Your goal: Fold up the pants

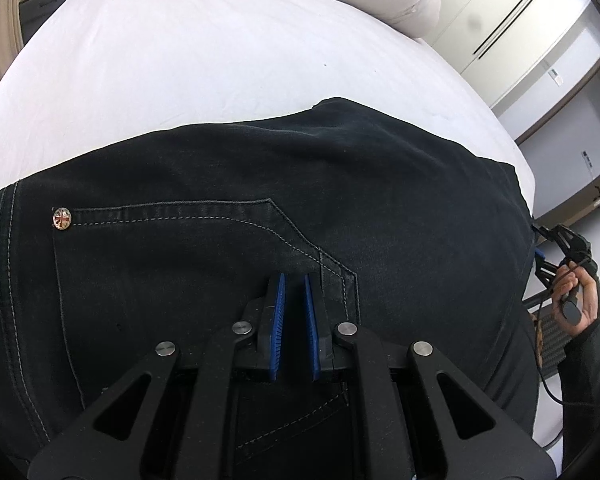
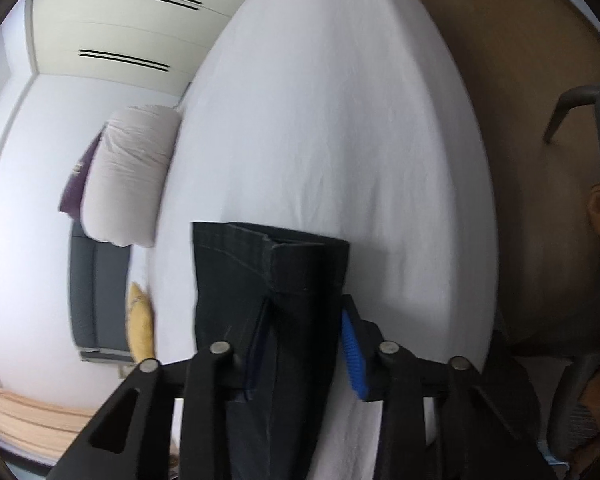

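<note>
I am looking at the dark pants (image 1: 260, 208) lying across the white bed (image 1: 180, 60), seat pocket up. My right gripper (image 2: 300, 328) is clamping the leg hem, lifted off the sheet, I judge to carry it over for a fold. My left gripper (image 1: 295, 312) is hovering at the pocket, jaws narrow and empty. The only marking is a rivet (image 1: 62, 218) bearing a flag-like cross; no readable writing.

Left gripper (image 1: 295, 280) above black pants (image 1: 220, 184) on bed (image 1: 180, 60)
</note>
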Motion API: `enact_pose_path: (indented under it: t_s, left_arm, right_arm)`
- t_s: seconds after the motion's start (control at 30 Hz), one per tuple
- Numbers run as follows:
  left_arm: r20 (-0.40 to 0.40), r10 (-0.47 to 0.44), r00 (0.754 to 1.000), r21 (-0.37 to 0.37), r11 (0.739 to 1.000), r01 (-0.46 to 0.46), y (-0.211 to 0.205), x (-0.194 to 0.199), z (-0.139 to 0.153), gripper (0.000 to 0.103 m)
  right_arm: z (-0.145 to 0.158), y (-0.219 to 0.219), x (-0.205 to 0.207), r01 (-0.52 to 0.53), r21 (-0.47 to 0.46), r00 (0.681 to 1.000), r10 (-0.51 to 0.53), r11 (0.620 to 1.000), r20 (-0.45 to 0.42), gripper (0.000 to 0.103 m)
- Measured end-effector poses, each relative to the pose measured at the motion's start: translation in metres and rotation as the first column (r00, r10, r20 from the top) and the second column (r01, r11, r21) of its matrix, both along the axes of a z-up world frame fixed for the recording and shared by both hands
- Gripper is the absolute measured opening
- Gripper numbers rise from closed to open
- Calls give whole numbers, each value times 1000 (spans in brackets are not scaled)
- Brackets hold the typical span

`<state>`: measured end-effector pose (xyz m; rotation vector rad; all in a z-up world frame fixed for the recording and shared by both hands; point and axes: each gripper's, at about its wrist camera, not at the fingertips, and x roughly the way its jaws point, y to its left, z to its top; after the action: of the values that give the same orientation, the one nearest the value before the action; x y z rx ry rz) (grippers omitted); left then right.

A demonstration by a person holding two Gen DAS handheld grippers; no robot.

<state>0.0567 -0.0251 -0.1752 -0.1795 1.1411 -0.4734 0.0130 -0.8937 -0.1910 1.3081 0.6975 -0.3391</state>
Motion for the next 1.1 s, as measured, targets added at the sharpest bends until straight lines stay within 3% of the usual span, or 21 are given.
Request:
enact_pose_path:
  t_s: [0.2,0.5,0.63,0.87,1.1]
  left_arm:
    - [4,-3,1000,6,1000,3,-1,0,1,10]
    - [8,-3,1000,8,1000,3,-1,0,2,10]
    - [9,-3,1000,10,1000,3,-2,0,1,10]
    - [12,-3,1000,12,1000,3,-2,1,1,10]
    - [14,-5,1000,13,1000,5,-2,1,1,10]
  right_arm:
    - [2,-2,-1,8,22,999,-9,1000,39,36]
    - [3,-3,-10,23,52,983,-32,998,183,33]
    - [5,-2,-10,15,38,984,-22,999,174,33]
    - [2,10,7,-92,-34,994,94,995,59,34]
    - [-1,1,11,-65,55,974,51,996,222,34]
